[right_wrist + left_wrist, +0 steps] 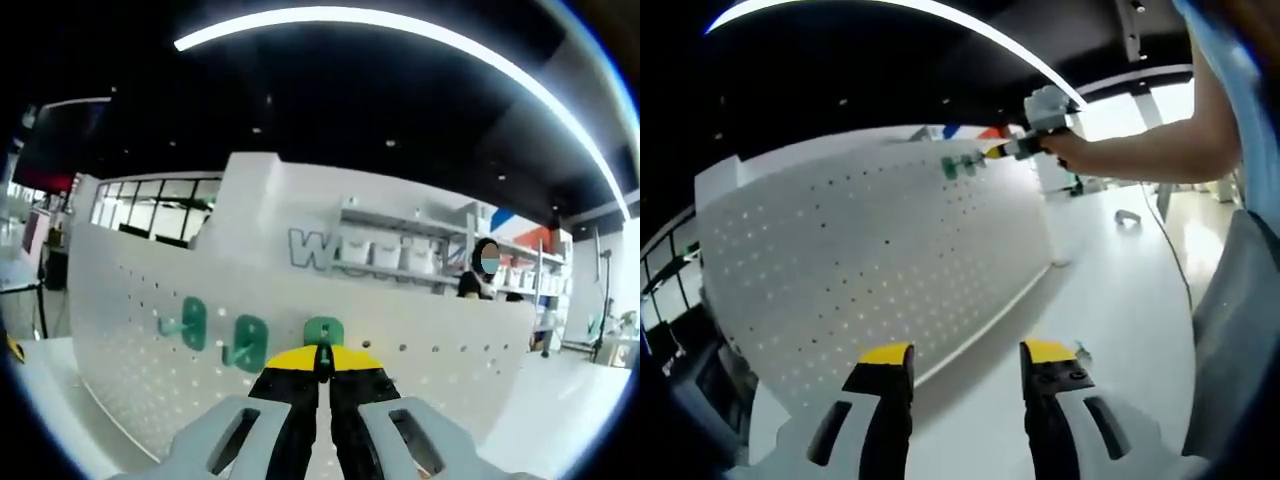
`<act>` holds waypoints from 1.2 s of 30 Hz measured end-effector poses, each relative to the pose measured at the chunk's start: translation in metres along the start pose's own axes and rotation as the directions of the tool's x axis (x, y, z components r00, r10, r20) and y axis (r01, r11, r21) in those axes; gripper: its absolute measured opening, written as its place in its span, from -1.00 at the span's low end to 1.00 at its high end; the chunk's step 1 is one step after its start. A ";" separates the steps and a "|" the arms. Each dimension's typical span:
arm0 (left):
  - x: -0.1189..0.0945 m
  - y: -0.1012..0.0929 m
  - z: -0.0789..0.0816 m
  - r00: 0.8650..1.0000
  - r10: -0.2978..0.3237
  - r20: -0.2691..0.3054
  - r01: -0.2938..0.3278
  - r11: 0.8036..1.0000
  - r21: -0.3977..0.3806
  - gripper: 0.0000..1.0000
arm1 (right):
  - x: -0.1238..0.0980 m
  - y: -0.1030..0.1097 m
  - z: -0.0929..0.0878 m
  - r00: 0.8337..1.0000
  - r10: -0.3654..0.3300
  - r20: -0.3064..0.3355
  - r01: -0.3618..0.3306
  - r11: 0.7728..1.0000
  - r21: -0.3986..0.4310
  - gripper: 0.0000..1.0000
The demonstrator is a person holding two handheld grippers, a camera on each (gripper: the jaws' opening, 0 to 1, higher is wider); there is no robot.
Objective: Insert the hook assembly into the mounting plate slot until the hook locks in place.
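A white pegboard mounting plate [860,260] stands upright on the white table [1120,300]. In the left gripper view my left gripper [967,352] is open and holds nothing, low in front of the board. Far along the board's top edge, my right gripper [1018,148] is held by a hand against the board beside green hooks [962,166]. In the right gripper view my right gripper [322,362] is shut on a green hook [323,331] pressed at the pegboard [130,350]. Two more green hooks [190,322] [247,342] hang on the board to its left.
The person's arm [1150,150] reaches across the upper right of the left gripper view. A small grey object [1127,217] lies on the table beyond the board. Behind the board are shelves with white bins [385,250] and another person [472,283].
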State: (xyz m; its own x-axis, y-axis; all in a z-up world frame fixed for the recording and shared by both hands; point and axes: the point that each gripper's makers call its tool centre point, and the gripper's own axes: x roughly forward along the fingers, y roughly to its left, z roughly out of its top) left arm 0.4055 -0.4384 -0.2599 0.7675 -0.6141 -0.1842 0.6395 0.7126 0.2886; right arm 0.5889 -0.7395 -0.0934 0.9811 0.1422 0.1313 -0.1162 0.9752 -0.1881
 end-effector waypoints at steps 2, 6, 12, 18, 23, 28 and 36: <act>0.000 0.001 0.000 1.000 0.002 0.000 -0.002 1.000 0.000 -0.12 | 0.000 0.000 0.000 1.000 -0.001 0.002 0.001 1.000 0.002 -0.99; 0.000 0.002 0.000 1.000 0.005 0.002 -0.005 1.000 -0.006 -0.13 | 0.002 0.000 -0.001 1.000 -0.007 0.002 0.007 1.000 0.003 -0.99; 0.000 0.003 0.000 1.000 0.006 0.005 -0.006 1.000 -0.010 -0.15 | 0.003 0.001 -0.004 1.000 -0.013 -0.004 0.013 1.000 0.001 -0.99; -0.001 0.003 0.000 1.000 0.005 0.005 -0.004 1.000 -0.012 -0.16 | 0.004 0.000 -0.006 1.000 -0.020 -0.008 0.020 1.000 0.008 -0.99; -0.001 0.003 0.001 1.000 0.004 0.007 -0.004 1.000 -0.012 -0.17 | 0.005 0.001 -0.007 1.000 -0.024 -0.008 0.024 1.000 0.009 -0.99; -0.001 0.004 0.000 1.000 0.006 0.006 -0.006 1.000 -0.014 -0.18 | 0.007 0.001 -0.009 1.000 -0.026 -0.016 0.026 1.000 -0.003 -0.99; -0.001 0.003 0.000 1.000 0.004 0.006 -0.004 1.000 -0.015 -0.19 | 0.008 0.001 -0.011 0.999 -0.030 -0.029 0.029 1.000 -0.008 -0.98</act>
State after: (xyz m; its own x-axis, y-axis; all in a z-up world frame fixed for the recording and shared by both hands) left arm 0.4067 -0.4354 -0.2586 0.7700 -0.6128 -0.1775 0.6367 0.7203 0.2753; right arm 0.5978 -0.7390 -0.1033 0.9881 0.1084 0.1086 -0.0862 0.9776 -0.1921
